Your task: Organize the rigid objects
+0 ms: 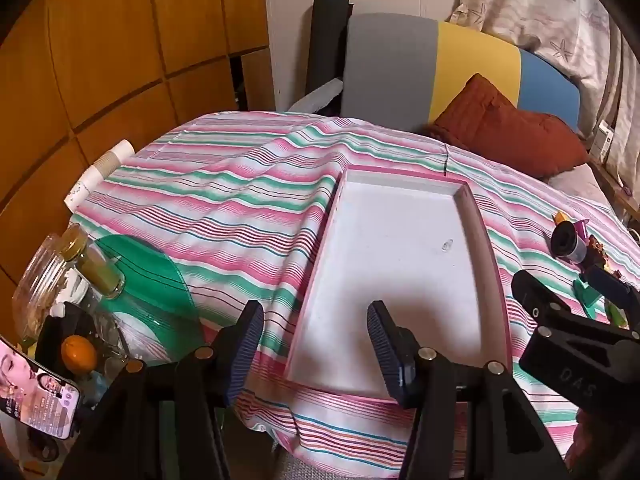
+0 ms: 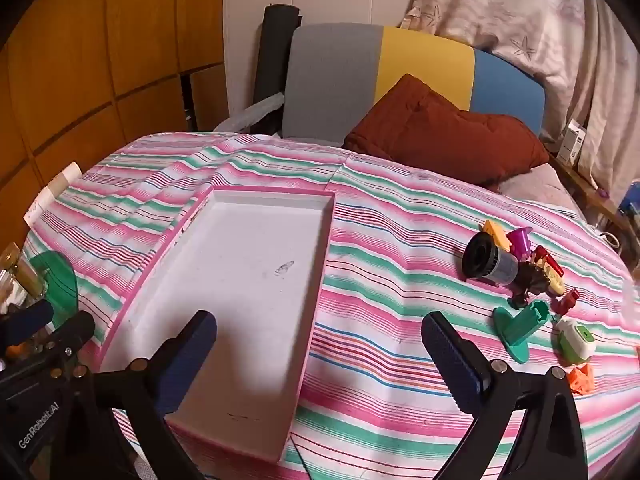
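Observation:
A white tray with a pink rim [image 1: 472,208] [image 2: 320,240] lies empty on the striped tablecloth. A cluster of small plastic toys sits to its right: a black and grey cylinder [image 2: 490,262] [image 1: 566,242], a teal stand [image 2: 520,326], a white and green piece [image 2: 576,338], an orange piece [image 2: 582,378], and yellow, purple and red bits. My left gripper [image 1: 316,344] is open and empty over the tray's near end. My right gripper [image 2: 320,356] is open and empty above the tray's near right edge; it also shows in the left wrist view [image 1: 560,320].
At the left edge stand glass jars [image 1: 44,280], a green plate [image 1: 152,276], an orange fruit [image 1: 78,354], a phone [image 1: 36,396] and stacked paper cups [image 1: 100,176]. Behind the table are a rust cushion [image 2: 448,136] and a colourful chair back [image 2: 380,76].

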